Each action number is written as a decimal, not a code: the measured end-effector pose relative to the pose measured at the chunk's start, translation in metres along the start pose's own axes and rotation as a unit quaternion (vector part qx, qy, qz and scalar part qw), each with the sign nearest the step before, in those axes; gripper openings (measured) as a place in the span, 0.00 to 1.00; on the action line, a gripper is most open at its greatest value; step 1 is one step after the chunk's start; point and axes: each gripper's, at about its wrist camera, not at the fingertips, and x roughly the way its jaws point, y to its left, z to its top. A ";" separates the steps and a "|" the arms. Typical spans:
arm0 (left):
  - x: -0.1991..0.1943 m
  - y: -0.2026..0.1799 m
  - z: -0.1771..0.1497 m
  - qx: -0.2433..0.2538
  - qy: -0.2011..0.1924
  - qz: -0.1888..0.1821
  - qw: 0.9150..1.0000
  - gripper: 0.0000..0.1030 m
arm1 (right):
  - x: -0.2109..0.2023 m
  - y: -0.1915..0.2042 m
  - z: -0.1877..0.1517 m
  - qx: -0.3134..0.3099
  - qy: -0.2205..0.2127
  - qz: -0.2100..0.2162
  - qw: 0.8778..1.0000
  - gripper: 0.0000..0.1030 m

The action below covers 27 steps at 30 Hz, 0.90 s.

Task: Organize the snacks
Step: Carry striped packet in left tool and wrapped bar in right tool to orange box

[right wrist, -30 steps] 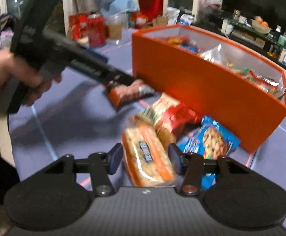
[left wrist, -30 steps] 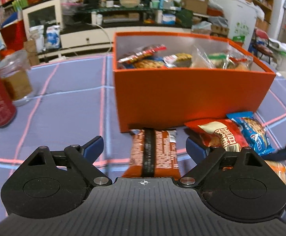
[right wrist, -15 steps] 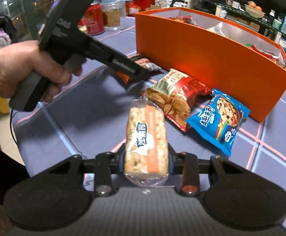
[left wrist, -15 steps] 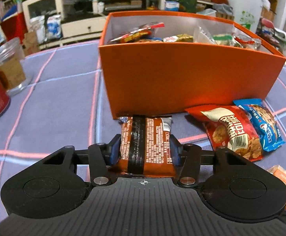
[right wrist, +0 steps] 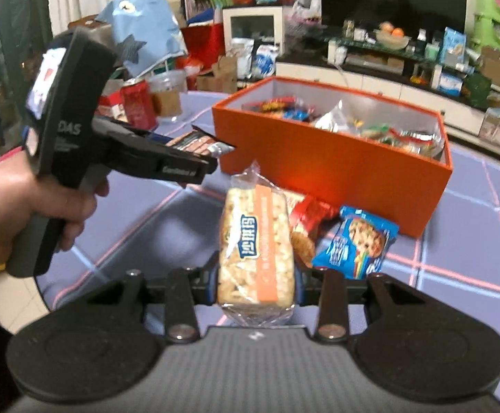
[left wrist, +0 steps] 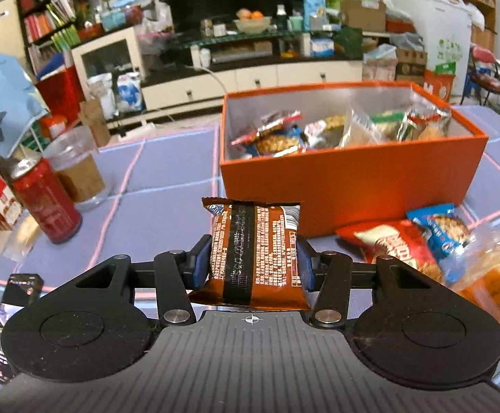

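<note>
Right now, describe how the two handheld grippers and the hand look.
Both are matte black: left gripper and right gripper have blue finger pads, round discs, silver pivot screws, and a ribbed grey base. The left's pistol handle shows white lettering. The bare hand grips it.

Even indoor light; soft shadows; fisheye edges bent, dark corners; slight blur.
</note>
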 end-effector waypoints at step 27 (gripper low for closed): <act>-0.015 -0.006 0.009 -0.024 -0.024 0.012 0.999 0.26 | 0.002 -0.013 0.004 0.028 -0.022 -0.017 0.999 0.38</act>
